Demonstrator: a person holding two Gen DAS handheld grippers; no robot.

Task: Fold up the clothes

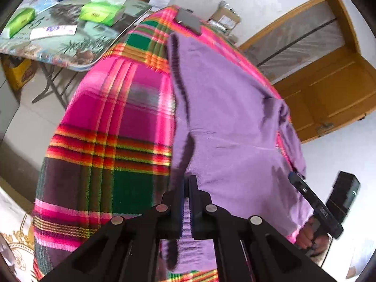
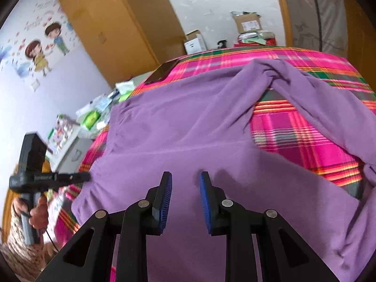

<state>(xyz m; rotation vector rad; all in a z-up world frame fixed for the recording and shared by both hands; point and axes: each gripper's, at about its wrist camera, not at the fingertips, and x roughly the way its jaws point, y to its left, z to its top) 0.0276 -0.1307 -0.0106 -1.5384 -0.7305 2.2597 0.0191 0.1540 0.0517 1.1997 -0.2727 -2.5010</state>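
On the pink plaid bedspread [image 2: 303,131] a purple garment [image 2: 188,127] lies spread out, and both grippers are right at its near edge. Left gripper [image 1: 187,188]: fingers pressed together with a strip of purple cloth pinched between them, so it's clamped on the garment's edge. Right gripper [image 2: 185,188]: fingers parted, nothing between them, hovering just over the cloth. From the right wrist view the garment's long axis runs away from that gripper, splitting into two limbs [image 2: 312,89] at the far end. My read: the left hand is the one already in hold, the right is nearer the garment's middle, and any fold would carry cloth along that long axis.
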